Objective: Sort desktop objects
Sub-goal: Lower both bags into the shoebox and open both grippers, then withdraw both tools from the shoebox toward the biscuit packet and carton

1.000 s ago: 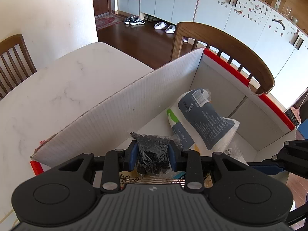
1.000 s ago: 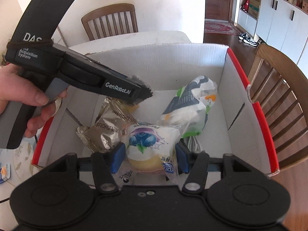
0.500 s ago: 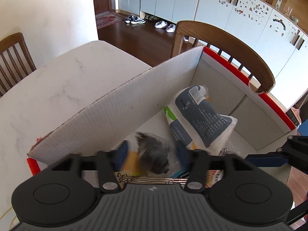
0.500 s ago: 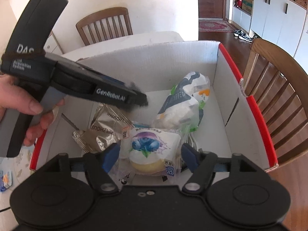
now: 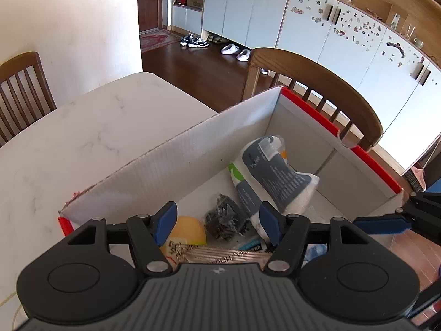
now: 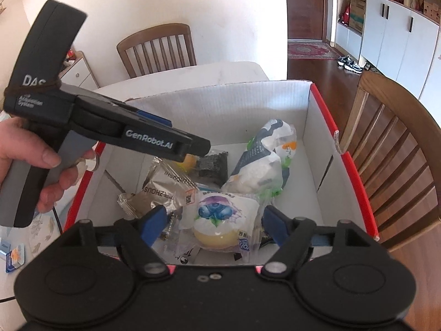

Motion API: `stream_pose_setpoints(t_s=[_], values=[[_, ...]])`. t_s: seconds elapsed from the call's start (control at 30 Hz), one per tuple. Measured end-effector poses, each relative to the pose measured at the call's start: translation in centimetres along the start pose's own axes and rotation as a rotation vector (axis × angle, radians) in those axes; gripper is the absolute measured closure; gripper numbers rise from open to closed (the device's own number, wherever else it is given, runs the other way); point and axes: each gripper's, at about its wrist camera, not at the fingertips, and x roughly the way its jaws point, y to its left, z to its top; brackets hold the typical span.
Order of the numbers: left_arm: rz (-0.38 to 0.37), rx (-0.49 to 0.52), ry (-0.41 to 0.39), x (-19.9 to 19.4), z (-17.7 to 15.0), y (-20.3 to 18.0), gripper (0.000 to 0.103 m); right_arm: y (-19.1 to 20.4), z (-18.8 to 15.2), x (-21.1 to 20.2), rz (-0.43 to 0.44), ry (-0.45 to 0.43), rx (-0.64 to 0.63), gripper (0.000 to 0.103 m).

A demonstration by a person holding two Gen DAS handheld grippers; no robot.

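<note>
Both tongs over box (image 6: 317, 138) on desk (image 5: 82, 138). Left tongs (image 5: 217, 222) part-open, have just opened, empty; black packet (image 5: 224, 218) lies loose below on box floor. Right tongs (image 6: 213, 224) wide, have just opened; blueberry pouch (image 6: 220, 220) between, pads clear. Step: release. Next, likely: lift out, fetch remaining items.
</note>
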Motion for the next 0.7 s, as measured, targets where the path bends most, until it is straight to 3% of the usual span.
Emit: stream_pose_setpoints(t_s=[0.53,0.7], values=[[-0.016,-0.025,-0.044,-4.4,-2.9,-1.0,0.038,-0.1,-0.8,-1.3,-0.004,-0.033,-0.042,0.027],[-0.039,-0.027,-0.069,-6.1,-4.1,-1.3,0.033,0.4,-0.8,-2.0,-0.014,-0.052,-0.049,0.027]])
